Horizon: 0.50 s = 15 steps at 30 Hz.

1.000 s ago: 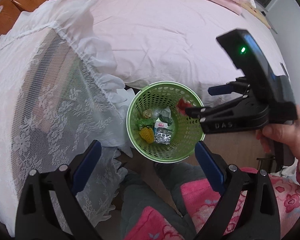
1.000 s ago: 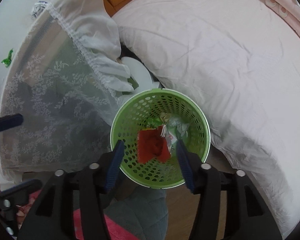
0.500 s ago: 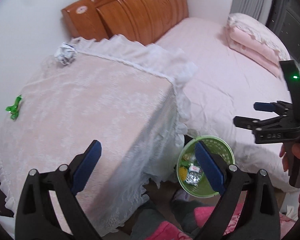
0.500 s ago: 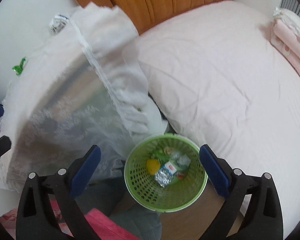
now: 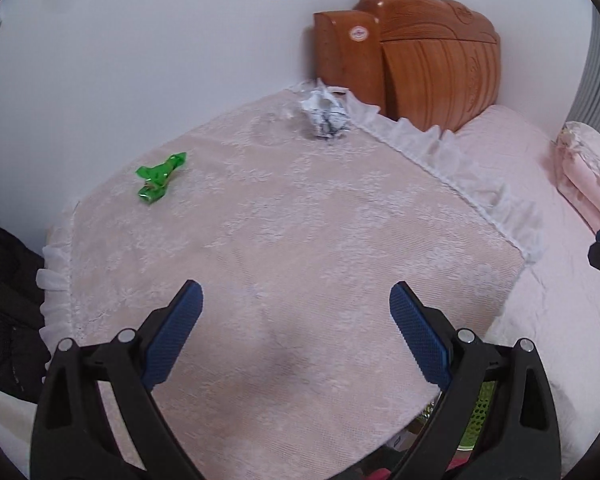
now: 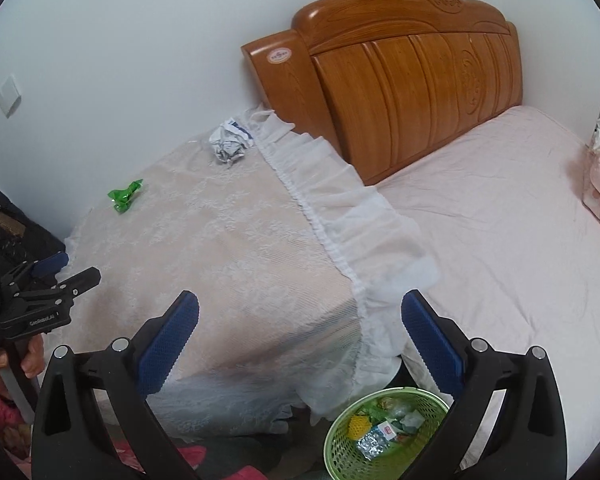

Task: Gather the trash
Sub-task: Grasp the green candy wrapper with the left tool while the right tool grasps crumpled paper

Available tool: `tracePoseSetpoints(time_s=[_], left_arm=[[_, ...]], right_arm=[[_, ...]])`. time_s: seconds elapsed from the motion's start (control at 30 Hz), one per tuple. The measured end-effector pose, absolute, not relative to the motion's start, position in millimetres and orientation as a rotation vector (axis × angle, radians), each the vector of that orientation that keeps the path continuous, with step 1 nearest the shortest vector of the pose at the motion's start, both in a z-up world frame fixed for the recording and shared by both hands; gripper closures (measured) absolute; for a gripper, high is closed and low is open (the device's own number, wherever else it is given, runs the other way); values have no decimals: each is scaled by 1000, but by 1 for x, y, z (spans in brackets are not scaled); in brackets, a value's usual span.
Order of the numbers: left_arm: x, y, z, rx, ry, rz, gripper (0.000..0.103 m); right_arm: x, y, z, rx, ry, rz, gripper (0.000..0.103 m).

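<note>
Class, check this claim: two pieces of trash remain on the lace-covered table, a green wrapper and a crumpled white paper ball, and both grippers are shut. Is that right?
Not quite. The green wrapper and the crumpled white paper ball do lie on the lace-covered table, but both grippers are open. The left wrist view shows the left gripper with its jaws spread and empty; the right wrist view shows the same for the right gripper.

Over the lace-covered table [image 5: 300,240] we find open surface, broken only by a green wrapper [image 5: 161,178] near the wall side and a crumpled paper ball [image 5: 326,114] at the far corner, well apart from each other. We note the wall [image 5: 140,60] closing the far side and the wooden headboard [image 6: 412,80] just beyond the paper ball. On the right, the frilled cloth edge [image 6: 340,232] hangs between table and bed [image 6: 500,220], partly overhanging the green basket [image 6: 340,436] below.
</note>
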State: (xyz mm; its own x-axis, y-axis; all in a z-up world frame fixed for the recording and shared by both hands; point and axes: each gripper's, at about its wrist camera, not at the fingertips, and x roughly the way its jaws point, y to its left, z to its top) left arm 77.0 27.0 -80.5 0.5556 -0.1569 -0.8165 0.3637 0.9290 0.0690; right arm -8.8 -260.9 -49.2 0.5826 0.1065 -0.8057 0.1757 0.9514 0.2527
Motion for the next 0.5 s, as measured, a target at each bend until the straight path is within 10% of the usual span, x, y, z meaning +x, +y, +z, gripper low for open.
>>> tracePoseSetpoints(time_s=[0.5], left_arm=[[295, 114, -143, 346, 927, -202, 13]], right_arm=[[144, -162, -86, 265, 1060, 53, 2]])
